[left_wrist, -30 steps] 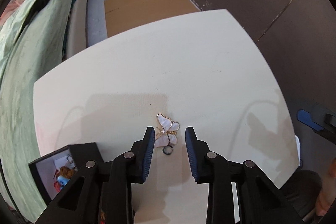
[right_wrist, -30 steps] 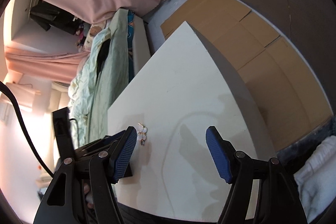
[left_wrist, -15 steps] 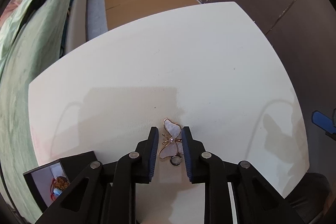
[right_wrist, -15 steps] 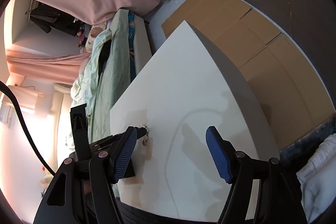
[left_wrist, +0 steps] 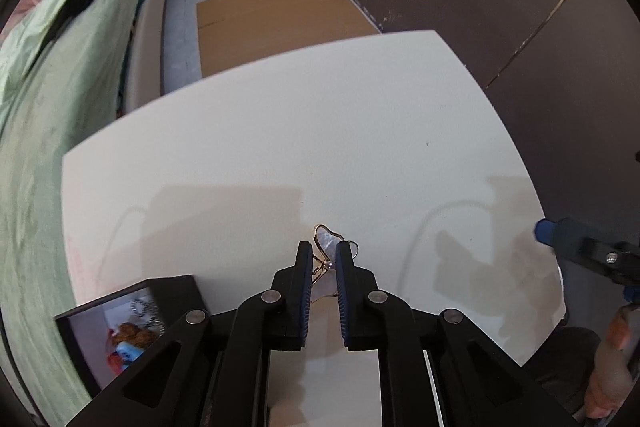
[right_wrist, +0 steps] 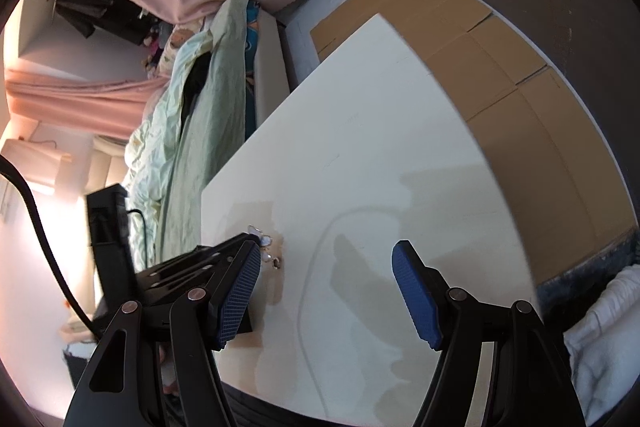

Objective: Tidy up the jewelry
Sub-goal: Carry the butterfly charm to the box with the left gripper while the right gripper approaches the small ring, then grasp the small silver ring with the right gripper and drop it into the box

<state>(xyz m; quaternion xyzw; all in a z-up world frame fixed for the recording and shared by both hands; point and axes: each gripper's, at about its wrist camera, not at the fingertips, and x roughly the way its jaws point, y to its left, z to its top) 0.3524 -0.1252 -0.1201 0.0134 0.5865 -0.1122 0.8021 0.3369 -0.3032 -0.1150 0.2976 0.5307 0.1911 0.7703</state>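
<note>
A gold-rimmed butterfly pendant (left_wrist: 325, 241) with pale wings and a small ring stands tipped on edge on the white table (left_wrist: 320, 131). My left gripper (left_wrist: 323, 259) points steeply down over it. Its jaws are closing, and the blue pads press on the pendant's sides. The right wrist view shows the same butterfly pendant (right_wrist: 264, 241) at the tip of the left gripper's black body (right_wrist: 208, 259). My right gripper (right_wrist: 325, 255) hovers open over bare table to the right, nothing between its fingers. Its blue tip (left_wrist: 544, 231) shows at the right edge of the left wrist view.
A black jewelry box (left_wrist: 172, 283) with a white inside holds several pieces at the table's near left corner. A bed with a green cover (left_wrist: 60, 87) runs along the left. Flattened cardboard (left_wrist: 272, 11) lies on the floor beyond the table. A hand (left_wrist: 612, 359) shows at lower right.
The left jaws have narrowed from well apart to pinching the butterfly, which has gone from lying flat to standing on edge between the pads. The right gripper stays open.
</note>
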